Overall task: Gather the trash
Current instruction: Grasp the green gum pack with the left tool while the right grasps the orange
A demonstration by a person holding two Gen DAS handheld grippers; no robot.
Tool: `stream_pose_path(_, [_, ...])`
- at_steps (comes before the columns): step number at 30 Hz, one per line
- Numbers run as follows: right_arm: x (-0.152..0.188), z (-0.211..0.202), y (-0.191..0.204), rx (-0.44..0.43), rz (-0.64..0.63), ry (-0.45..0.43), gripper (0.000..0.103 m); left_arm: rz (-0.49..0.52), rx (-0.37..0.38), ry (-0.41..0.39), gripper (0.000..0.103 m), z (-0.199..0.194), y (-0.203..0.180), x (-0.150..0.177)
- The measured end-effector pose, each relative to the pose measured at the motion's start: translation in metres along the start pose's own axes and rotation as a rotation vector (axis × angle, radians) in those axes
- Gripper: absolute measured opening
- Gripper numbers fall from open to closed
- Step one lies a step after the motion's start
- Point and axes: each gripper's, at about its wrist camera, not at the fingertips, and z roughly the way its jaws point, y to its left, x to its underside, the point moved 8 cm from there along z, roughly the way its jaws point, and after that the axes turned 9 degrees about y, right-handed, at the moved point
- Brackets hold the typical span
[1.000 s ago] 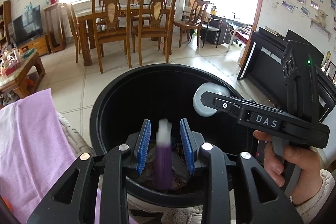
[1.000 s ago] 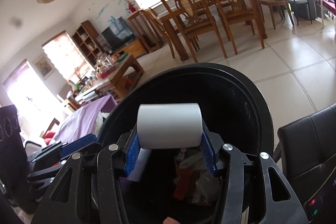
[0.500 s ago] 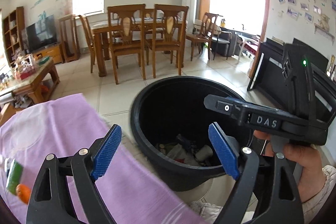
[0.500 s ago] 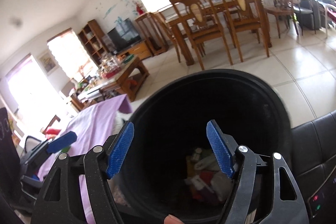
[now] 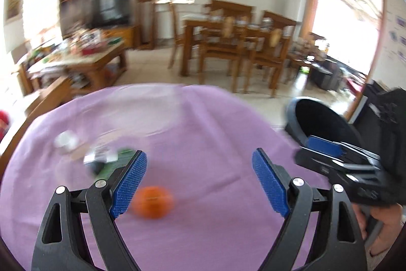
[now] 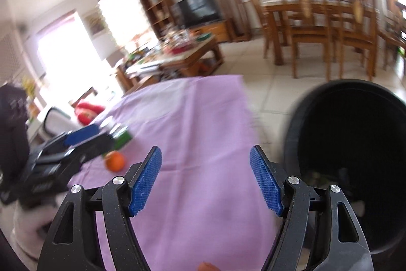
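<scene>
My left gripper [image 5: 200,182] is open and empty over a table with a purple cloth [image 5: 203,133]. An orange fruit [image 5: 152,202] lies just by its left finger. A green packet [image 5: 114,164] and a crumpled white scrap [image 5: 66,140] lie further left, blurred. My right gripper [image 6: 206,179] is open and empty over the cloth's right part [image 6: 192,133]. The black trash bin [image 6: 355,144] stands on the floor to its right, with litter at the bottom. The bin also shows at the right of the left wrist view [image 5: 322,121].
A cluttered wooden coffee table [image 5: 83,60] stands beyond the purple table. A dining table with wooden chairs [image 5: 238,42] is further back. A TV cabinet [image 6: 203,14] stands by the far wall. Black furniture [image 5: 385,113] is behind the bin.
Both grippers released their items into the bin, the left a purple bottle, the right a white paper roll. Both have since swung left from the bin to over the purple table.
</scene>
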Motion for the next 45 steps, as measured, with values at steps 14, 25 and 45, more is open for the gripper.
stream_pose_path(14, [-0.003, 0.096, 0.118, -0.012, -0.257, 0.230, 0.056, -0.058, -0.012, 0.174, 0.055, 0.043, 0.079, 0.016])
stream_pose_path(25, [0.002, 0.132, 0.145, 0.051, -0.436, 0.298, 0.056, -0.097, 0.019, 0.159, 0.055, 0.040, 0.090, 0.027])
stream_pose_path(45, [-0.008, 0.113, 0.101, 0.064, -0.302, 0.261, 0.037, 0.010, -0.083, 0.202, 0.039, 0.051, 0.078, 0.032])
